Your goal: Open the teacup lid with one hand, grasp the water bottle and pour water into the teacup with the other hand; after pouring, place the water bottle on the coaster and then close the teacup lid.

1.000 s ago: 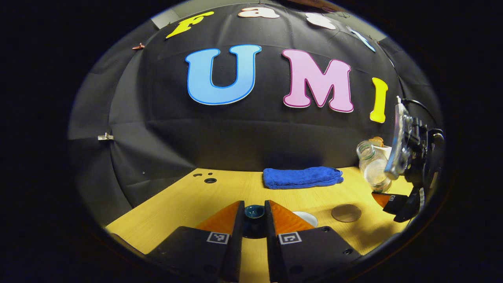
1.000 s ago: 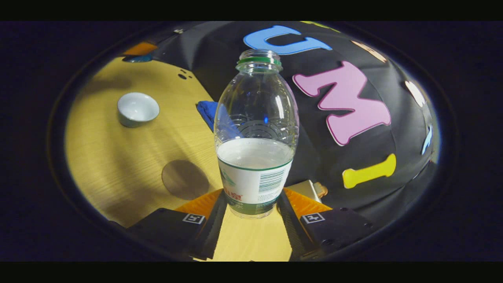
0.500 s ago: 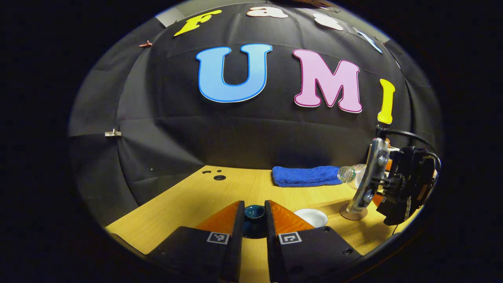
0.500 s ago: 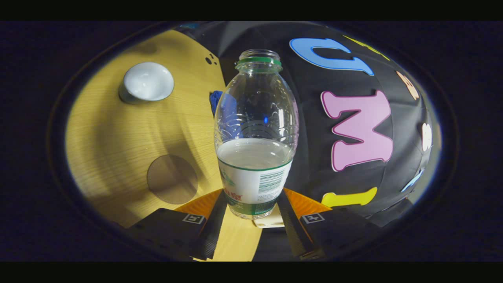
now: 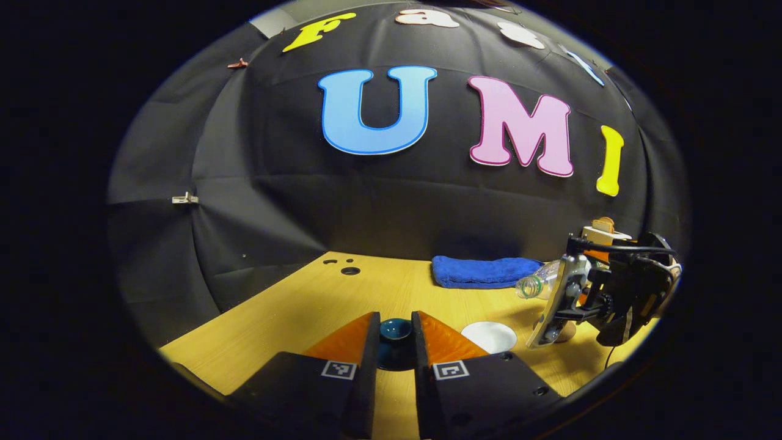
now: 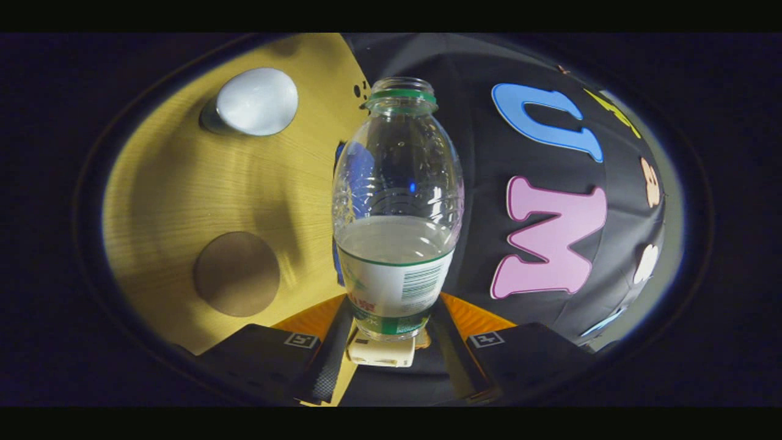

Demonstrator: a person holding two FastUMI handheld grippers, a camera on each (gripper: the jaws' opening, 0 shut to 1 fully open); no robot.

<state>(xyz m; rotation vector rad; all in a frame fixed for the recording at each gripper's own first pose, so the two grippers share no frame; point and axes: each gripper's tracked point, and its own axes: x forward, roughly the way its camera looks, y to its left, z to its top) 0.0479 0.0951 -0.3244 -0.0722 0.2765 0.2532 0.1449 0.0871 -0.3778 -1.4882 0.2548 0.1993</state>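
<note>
The teacup lid (image 5: 394, 330) is gripped between the closed jaws of the left gripper (image 5: 394, 342) and held off to the side above the table (image 5: 293, 311), so the teacup (image 5: 489, 337) is left uncovered for pouring. The water bottle (image 6: 397, 214), uncapped and part full, is clamped low on its labelled base by the right gripper (image 6: 394, 330); it is tipped with its neck toward the teacup, judged as pouring about to start. The coaster (image 6: 237, 273) is kept bare near the teacup for the bottle afterwards. A blue towel (image 5: 486, 271) lies behind.
</note>
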